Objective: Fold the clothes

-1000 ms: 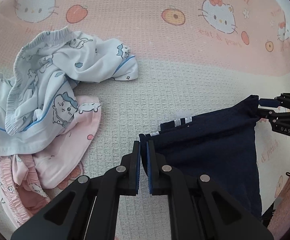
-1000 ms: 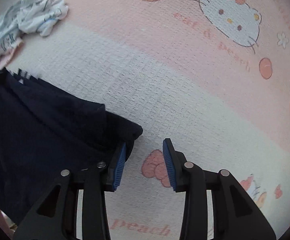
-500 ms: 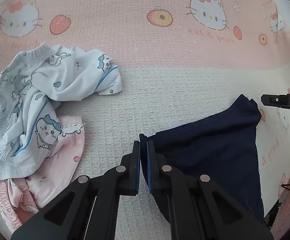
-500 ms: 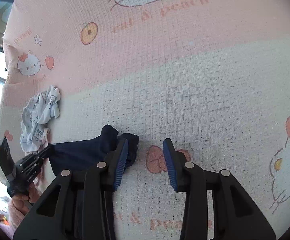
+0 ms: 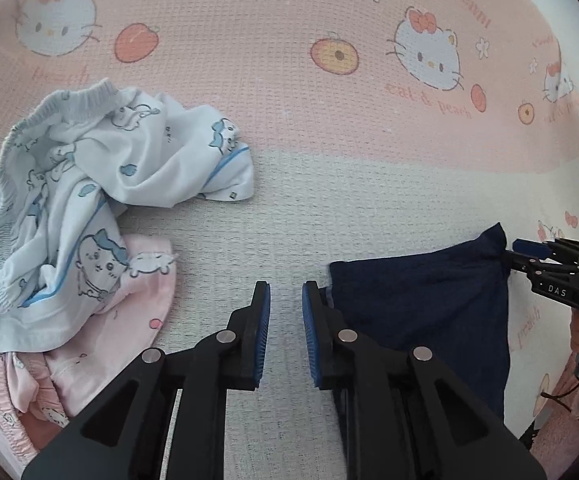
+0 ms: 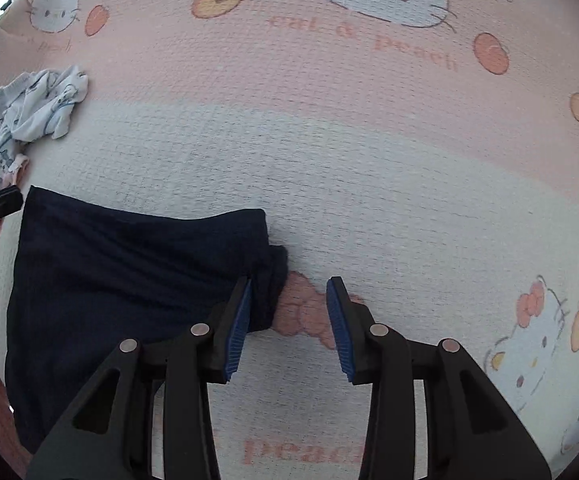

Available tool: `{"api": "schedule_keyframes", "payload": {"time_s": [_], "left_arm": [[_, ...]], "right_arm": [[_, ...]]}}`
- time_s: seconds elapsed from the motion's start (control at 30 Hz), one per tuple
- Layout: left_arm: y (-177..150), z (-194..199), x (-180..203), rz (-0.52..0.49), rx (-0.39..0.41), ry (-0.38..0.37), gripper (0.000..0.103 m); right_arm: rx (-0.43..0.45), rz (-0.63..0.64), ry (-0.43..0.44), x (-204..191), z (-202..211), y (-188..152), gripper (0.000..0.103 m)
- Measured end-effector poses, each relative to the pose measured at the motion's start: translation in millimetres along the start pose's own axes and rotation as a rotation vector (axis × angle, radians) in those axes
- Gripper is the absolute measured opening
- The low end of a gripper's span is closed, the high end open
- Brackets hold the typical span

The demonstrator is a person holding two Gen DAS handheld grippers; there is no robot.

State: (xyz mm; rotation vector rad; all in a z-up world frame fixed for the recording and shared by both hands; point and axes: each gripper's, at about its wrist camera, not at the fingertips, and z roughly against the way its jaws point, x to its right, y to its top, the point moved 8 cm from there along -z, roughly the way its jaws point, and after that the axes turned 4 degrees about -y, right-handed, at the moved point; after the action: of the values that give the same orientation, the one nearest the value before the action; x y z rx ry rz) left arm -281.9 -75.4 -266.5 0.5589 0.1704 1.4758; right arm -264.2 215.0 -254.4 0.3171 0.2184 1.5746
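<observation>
Navy garment (image 5: 421,300); pink-white cat-print blanket (image 5: 289,100); seemingly cartoon-print pale-blue clothes (image 5: 89,168).

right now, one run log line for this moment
step: fold | left gripper: open | right gripper: open | navy garment: flat on blanket, released

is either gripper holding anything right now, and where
Nothing is held. Left gripper and right gripper are both open, at the top corners of the navy cloth.
</observation>
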Motion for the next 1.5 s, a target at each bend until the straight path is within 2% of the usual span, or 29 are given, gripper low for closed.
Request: {"api": "schedule_keyframes", "payload": {"time_s": [0.07,0.23,0.33,0.4,0.47,0.57,0.63,0.67,0.7,0.73,0.77,0.83,0.87,0.9,0.93,0.97,1.07,1.13,1.2,1.23,1.27,1.3,1.33,1.4,1.43,1.5], "left_arm": [[-0.1,0.6,-1.1,0.018,0.000,-0.024,0.019],[-9.6,-14.0,11.5,0.081,-0.059,-0.155,0.023],[-14.1,-18.5,18.9,0.103,-0.064,-0.182,0.032],[-17.7,-24.2,23.3,0.108,-0.082,-0.201,0.041],[-20.7,-32.2,26.1,0.035,-0.099,-0.101,0.041],[-19.8,-32.8,24.8,-0.038,-0.098,0.046,0.041],[-21.0,-29.1,16.2,0.045,-0.098,0.009,0.041],[-23.5,-30.4,15.2,0.113,-0.118,-0.081,0.041],[-25.5,-31.1,14.4,0.178,-0.136,-0.168,0.041],[-26.5,-32.5,14.9,0.215,-0.146,-0.218,0.041],[-26.7,-33.8,17.8,0.209,-0.145,-0.220,0.041],[-27.3,-36.9,26.8,0.179,-0.146,-0.214,0.039],[-27.5,-38.7,32.7,0.157,-0.148,-0.208,0.019],[-27.6,-40.5,38.4,0.135,-0.150,-0.202,0.007],[-26.3,-41.7,42.5,0.110,-0.147,-0.186,0.007],[-24.5,-42.7,46.3,0.085,-0.143,-0.170,0.006],[-6.1,-41.9,45.6,0.047,-0.117,-0.132,0.006],[8.0,-45.0,40.0,0.050,-0.096,-0.126,0.006],[17.1,-57.9,36.5,0.056,-0.116,-0.138,0.008],[17.3,-68.4,33.4,0.064,-0.156,-0.143,0.010],[19.5,-70.1,31.4,0.076,-0.160,-0.152,0.010],[21.5,-70.8,29.0,0.088,-0.163,-0.156,0.012],[21.8,-63.2,24.7,0.100,-0.158,-0.120,0.014],[19.8,-39.8,14.9,0.115,-0.120,-0.059,0.023],[14.9,-25.6,16.2,0.122,-0.100,-0.053,0.024],[-7.8,-6.2,26.7,0.135,-0.122,-0.061,0.026]], "right_arm": [[0.014,-0.029,0.005,9.4,4.9,-2.3,0.038],[0.001,-0.135,0.049,22.7,9.5,-4.5,0.040],[-0.018,-0.178,0.108,23.9,8.2,-7.4,0.040],[-0.011,-0.199,0.116,19.8,4.7,-7.0,0.040],[-0.025,-0.191,0.098,24.1,0.1,-13.4,0.040],[-0.027,-0.135,0.023,26.2,-2.8,-14.0,0.040],[-0.005,-0.138,-0.063,31.1,3.0,-8.1,0.040],[0.003,-0.159,-0.041,32.7,7.2,-7.2,0.043],[-0.002,-0.186,0.040,30.2,10.0,-7.2,0.042],[-0.024,-0.209,0.135,24.8,10.6,-8.6,0.042],[-0.065,-0.220,0.226,16.5,8.0,-12.0,0.042],[-0.110,-0.194,0.261,4.7,1.2,-18.4,0.042],[-0.114,-0.172,0.249,-0.7,-1.7,-19.8,0.043],[-0.104,-0.145,0.223,-6.1,-3.7,-19.1,0.043],[-0.093,-0.119,0.196,-11.5,-5.7,-18.4,0.035],[-0.088,-0.089,0.180,-17.0,-6.5,-17.5,0.008],[-0.046,-0.051,0.153,-25.0,-4.8,1.7,0.006],[-0.018,-0.056,0.140,-22.1,-2.2,13.7,0.006],[0.002,-0.066,0.131,-18.2,-1.1,25.8,0.007],[-0.004,-0.063,0.134,-19.7,-4.8,31.2,0.012],[-0.029,-0.066,0.135,-20.8,-10.5,31.5,0.025],[-0.066,-0.080,0.126,-20.4,-17.6,30.3,0.029],[-0.073,-0.102,0.123,-19.0,-16.7,29.1,0.030],[-0.016,-0.168,0.128,-13.7,4.7,26.2,0.030],[0.019,-0.201,0.130,-11.8,18.2,23.3,0.030],[0.075,-0.255,0.156,-13.6,50.2,10.2,0.031]]}}
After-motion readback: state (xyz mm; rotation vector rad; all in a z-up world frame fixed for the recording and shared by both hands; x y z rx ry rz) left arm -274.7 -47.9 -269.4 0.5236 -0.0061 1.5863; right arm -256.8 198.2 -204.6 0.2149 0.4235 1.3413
